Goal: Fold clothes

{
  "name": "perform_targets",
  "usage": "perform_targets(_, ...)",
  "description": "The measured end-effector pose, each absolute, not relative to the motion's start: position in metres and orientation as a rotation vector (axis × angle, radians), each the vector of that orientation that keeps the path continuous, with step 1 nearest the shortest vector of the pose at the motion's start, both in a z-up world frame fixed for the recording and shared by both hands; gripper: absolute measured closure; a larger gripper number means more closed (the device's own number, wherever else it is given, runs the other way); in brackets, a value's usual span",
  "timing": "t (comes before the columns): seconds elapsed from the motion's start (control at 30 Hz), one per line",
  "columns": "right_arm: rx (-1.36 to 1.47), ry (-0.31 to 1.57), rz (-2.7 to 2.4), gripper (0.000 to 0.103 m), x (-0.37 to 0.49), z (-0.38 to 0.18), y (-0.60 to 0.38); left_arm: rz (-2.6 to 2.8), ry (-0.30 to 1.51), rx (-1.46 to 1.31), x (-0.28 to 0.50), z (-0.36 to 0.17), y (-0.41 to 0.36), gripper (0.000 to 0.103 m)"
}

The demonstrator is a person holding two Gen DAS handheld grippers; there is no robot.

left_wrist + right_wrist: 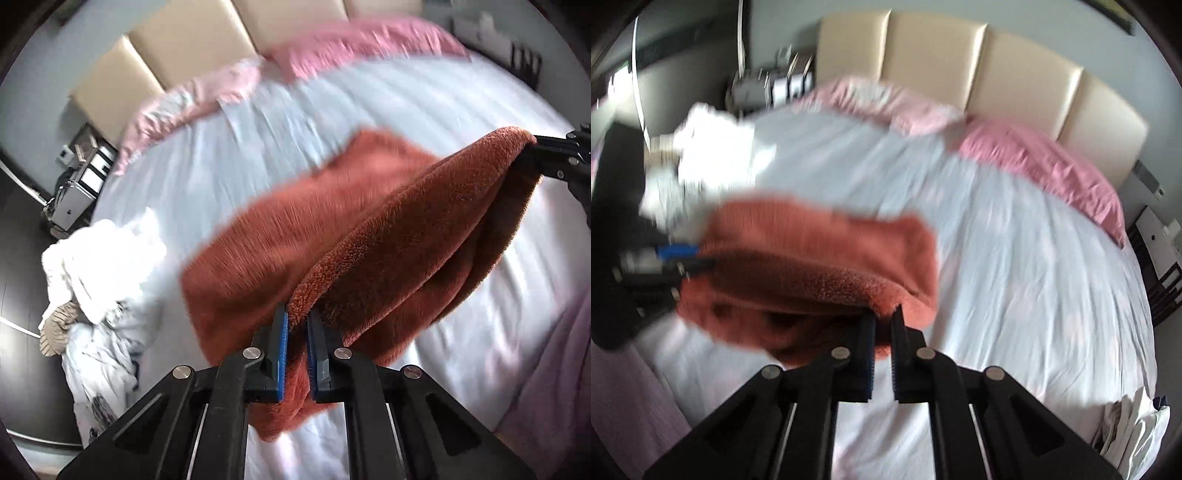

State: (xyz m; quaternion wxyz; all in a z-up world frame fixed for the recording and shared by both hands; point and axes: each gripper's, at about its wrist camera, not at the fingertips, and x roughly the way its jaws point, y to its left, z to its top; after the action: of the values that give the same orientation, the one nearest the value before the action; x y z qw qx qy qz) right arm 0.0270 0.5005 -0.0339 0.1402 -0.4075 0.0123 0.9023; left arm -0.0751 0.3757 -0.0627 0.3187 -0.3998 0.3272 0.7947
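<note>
A rust-red fleece garment [369,236] hangs in the air above the white bed sheet [240,155], stretched between both grippers. My left gripper [297,314] is shut on one edge of it, fabric pinched between the blue pads. My right gripper [884,317] is shut on the other edge of the garment [820,266]. The right gripper also shows at the right edge of the left wrist view [532,142], gripping a corner. The left gripper shows blurred at the left of the right wrist view [690,264]. The garment's lower part sags and is motion-blurred.
A pile of white clothes [107,254] lies at the bed's left edge. Pink pillows [1041,166] lie before the beige padded headboard [960,48]. A bedside stand [77,184] is at the left. A lilac cloth [554,387] covers the near corner.
</note>
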Motion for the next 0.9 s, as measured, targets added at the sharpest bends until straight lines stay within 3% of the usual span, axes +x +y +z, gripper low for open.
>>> perform_targets(0.33,-0.641,-0.157,2.642,0.098,0.024,0.146,0.494,2.379,0.584,-0.668,-0.084,0.105,0.364,0.101)
perform_targets(0.47,-0.577,-0.213,2.660,0.098,0.025,0.191,0.492,2.443,0.462,-0.514,-0.080,0.180,0.338,0.101)
perform_targets(0.63,-0.414,-0.358,2.584,0.103,0.037,0.235,0.480,2.245,0.377,-0.578,-0.074,0.197,0.335,0.097)
perform_targets(0.7,-0.357,-0.406,2.561,0.103,0.040,0.252,0.476,2.155,0.351,-0.621,-0.068,0.187,0.339,0.081)
perform_targets(0.77,-0.329,-0.463,2.545,0.103,0.041,0.270,0.467,2.086,0.332,-0.666,-0.059,0.169,0.344,0.058)
perform_targets(0.9,-0.379,-0.530,2.525,0.103,0.039,0.280,0.461,2.026,0.389,-0.739,-0.042,0.137,0.358,0.055)
